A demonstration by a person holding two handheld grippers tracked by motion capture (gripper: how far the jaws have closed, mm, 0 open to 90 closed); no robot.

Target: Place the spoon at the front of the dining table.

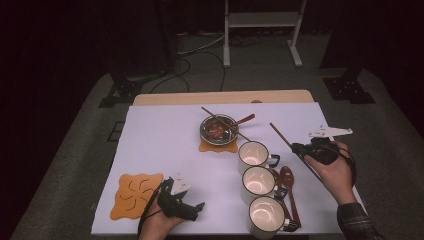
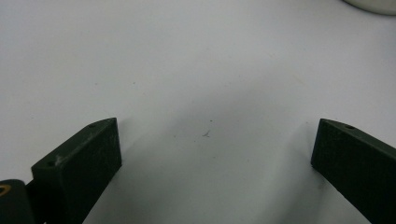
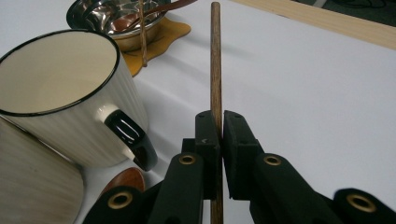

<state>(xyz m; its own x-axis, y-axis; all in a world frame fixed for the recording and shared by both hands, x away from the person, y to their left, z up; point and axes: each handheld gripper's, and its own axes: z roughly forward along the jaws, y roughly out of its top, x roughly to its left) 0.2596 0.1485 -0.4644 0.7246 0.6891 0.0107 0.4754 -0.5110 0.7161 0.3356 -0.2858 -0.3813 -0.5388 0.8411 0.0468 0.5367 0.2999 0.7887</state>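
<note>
Wooden chopstick (image 3: 215, 70) sits pinched between the closed jaws of the right gripper (image 1: 306, 150), its long axis pointing up and away toward the steel bowl (image 1: 219, 128) (where its mate already rests), while the left gripper (image 1: 192, 210) idles wide open, farther from that bowl.

The surface (image 1: 165, 135) is white, with a wooden strip along its far edge. On it lie an orange mat (image 1: 136, 195) near the left front, a second mat (image 1: 218, 146) under a steel bowl (image 1: 218, 128), three mugs (image 1: 257, 180) in a row, and wooden spoons (image 1: 288, 187) just beside them.
</note>
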